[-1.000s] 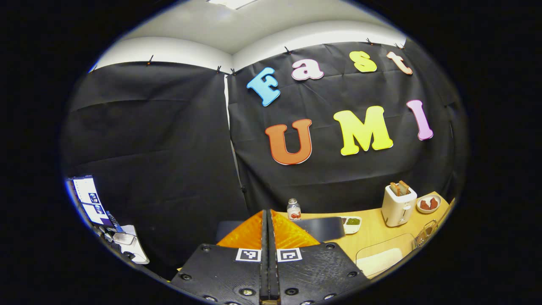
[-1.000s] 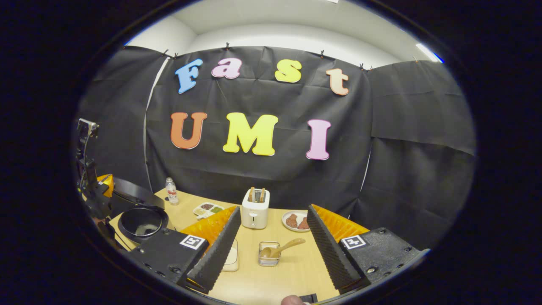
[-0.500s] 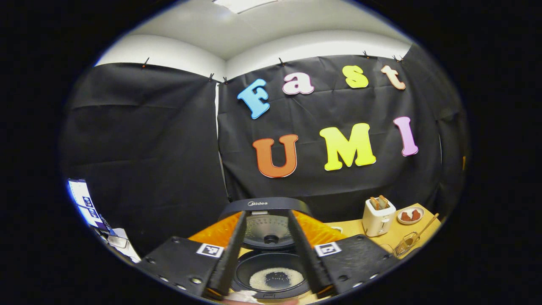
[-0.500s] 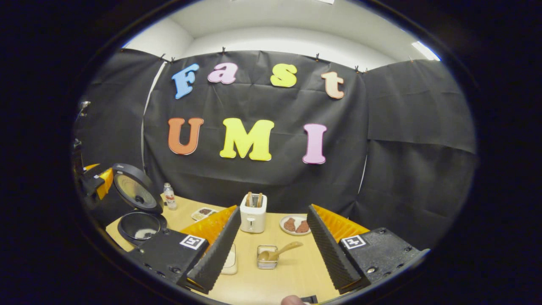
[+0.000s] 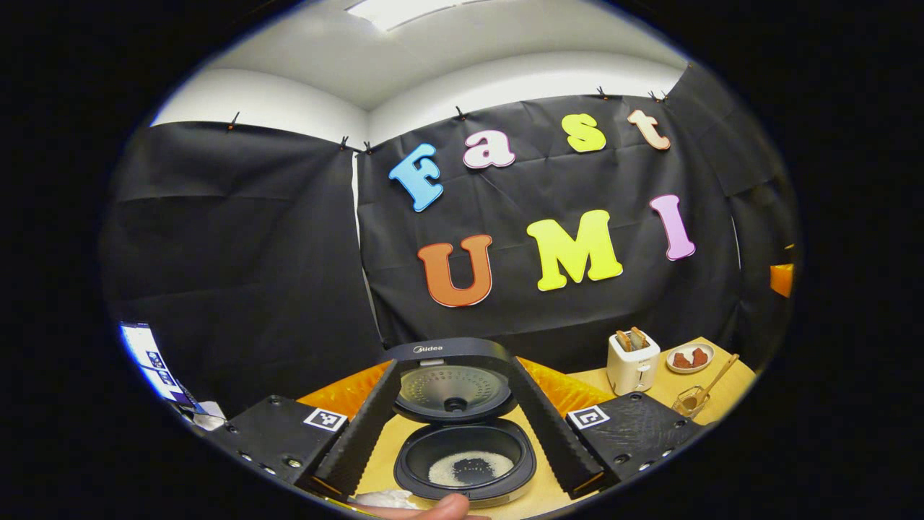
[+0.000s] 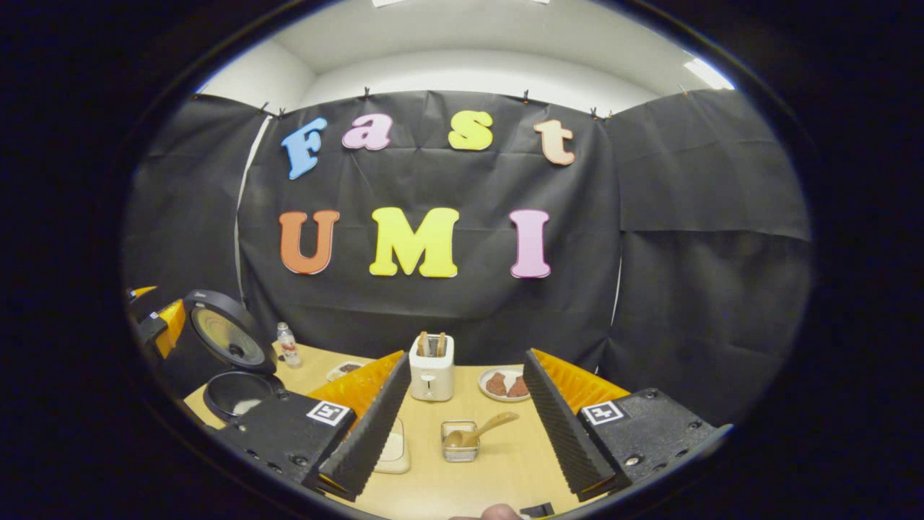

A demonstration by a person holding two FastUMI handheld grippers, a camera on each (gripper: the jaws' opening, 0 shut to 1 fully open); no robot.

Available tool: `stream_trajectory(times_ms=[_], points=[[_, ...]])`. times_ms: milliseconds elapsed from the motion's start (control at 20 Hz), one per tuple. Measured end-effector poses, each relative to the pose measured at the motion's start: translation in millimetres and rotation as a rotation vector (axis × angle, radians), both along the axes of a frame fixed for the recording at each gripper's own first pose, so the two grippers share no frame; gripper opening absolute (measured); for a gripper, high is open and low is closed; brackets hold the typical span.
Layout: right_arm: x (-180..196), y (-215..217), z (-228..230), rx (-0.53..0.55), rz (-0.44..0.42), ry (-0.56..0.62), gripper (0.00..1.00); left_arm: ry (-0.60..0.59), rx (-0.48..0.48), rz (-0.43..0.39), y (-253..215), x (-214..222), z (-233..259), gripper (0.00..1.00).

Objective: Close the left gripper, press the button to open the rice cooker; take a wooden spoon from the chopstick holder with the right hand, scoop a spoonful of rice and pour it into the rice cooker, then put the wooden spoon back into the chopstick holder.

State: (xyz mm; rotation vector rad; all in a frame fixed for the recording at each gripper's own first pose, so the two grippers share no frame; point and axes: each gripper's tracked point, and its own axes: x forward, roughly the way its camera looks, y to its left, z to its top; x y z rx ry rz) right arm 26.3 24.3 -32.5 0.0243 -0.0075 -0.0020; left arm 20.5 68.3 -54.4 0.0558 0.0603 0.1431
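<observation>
The black rice cooker (image 5: 465,462) stands open, its lid (image 5: 453,375) upright and a ring of white rice in the pot. My left gripper (image 5: 455,365) is open, one finger on each side of the cooker and touching nothing. In the right gripper view the cooker (image 6: 234,393) sits far left with the left gripper (image 6: 155,321) beside its lid. My right gripper (image 6: 467,357) is open above the table. Between its fingers, farther off, the wooden spoon (image 6: 480,430) leans in the small clear chopstick holder (image 6: 460,442). A pale rice dish (image 6: 395,451) is half hidden behind one finger.
A white toaster (image 6: 432,368) holding toast and a plate (image 6: 505,383) of reddish food stand at the back of the wooden table (image 6: 498,469). A small bottle (image 6: 287,344) and a divided tray (image 6: 343,370) sit near the cooker. A thumb (image 5: 433,509) shows at the bottom edge.
My left gripper went from shut to wide open and pulled back and tilted down, bringing the cooker into view. The lid swung up. The right gripper hardly moved.
</observation>
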Motion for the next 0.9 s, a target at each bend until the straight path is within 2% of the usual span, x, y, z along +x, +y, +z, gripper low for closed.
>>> stream_trajectory(times_ms=[50,200,250,300,450,650,800,900], points=[[6,-1,-8,-0.003,-0.003,0.015,0.98,-0.006,0.003,0.002,-1,0,2,0.95],[27,-10,-34,0.007,-0.021,0.039,1.00,-0.008,-0.001,-0.007,-6,1,3,0.95],[36,-12,-49,0.019,-0.018,0.049,1.00,-0.009,-0.005,-0.004,-7,1,2,0.91],[46,-14,-65,0.033,-0.021,0.075,0.99,-0.013,-0.004,-0.006,-9,1,2,0.95],[79,-26,-125,0.074,-0.037,0.144,1.00,-0.008,0.010,-0.010,-14,1,-3,0.95],[124,-44,-199,0.161,-0.064,0.231,1.00,0.002,0.020,-0.015,-20,1,-9,0.95],[162,-52,-235,0.243,-0.072,0.268,0.97,0.012,0.026,-0.023,-27,2,-16,0.95],[186,-52,-251,0.283,-0.067,0.277,1.00,0.018,0.030,-0.029,-32,4,-19,0.95]])
